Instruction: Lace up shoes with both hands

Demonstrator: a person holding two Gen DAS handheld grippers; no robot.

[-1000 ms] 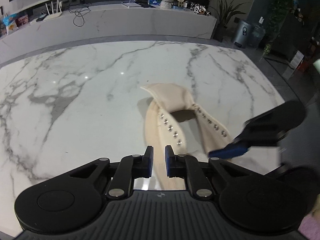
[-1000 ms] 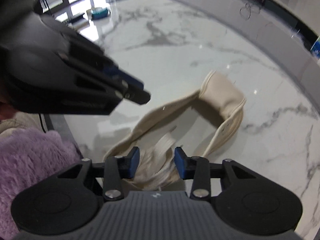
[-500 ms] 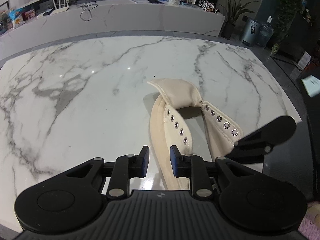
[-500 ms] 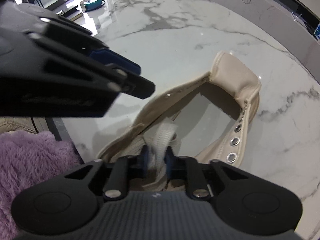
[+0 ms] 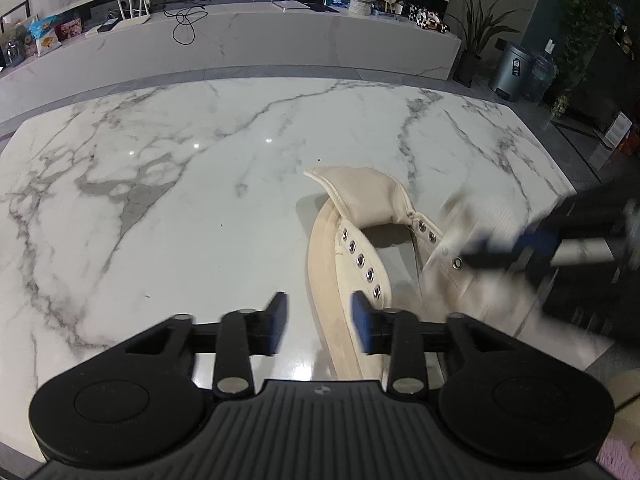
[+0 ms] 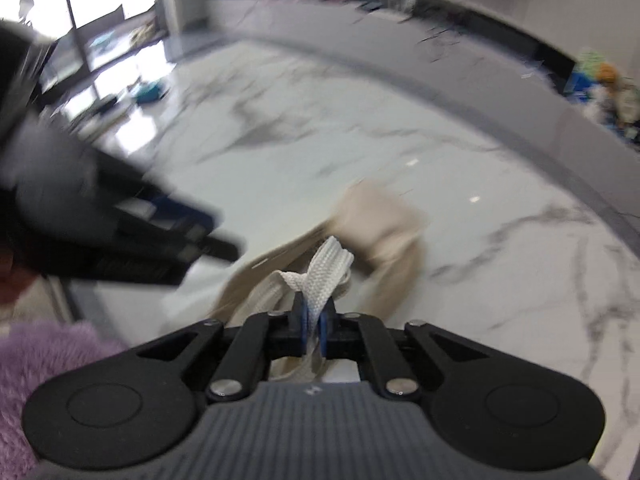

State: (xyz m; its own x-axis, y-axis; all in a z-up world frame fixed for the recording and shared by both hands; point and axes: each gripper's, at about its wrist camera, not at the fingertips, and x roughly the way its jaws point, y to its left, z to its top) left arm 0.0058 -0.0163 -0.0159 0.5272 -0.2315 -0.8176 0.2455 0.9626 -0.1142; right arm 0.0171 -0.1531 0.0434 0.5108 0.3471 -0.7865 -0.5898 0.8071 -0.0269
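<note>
- White marble table with grey veins (image 5: 168,208) is filling most of both views, with a long pale counter (image 5: 256,46) running behind it.
- Cream canvas high-top shoe (image 5: 360,204) is lying on the table's right part, its tongue flopping outward and its two rows of metal eyelets (image 5: 361,259) showing empty.
- Left gripper (image 5: 319,322) is hovering just beside the shoe's near edge, its jaws opening with only bare marble between them.
- Right gripper (image 6: 313,322) is pinching a flat white woven shoelace (image 6: 326,270), jaws clamped tight on it above the blurred shoe (image 6: 380,224).
- Fluffy purple sleeve (image 6: 36,364) is showing at the lower left of the right wrist view.
</note>
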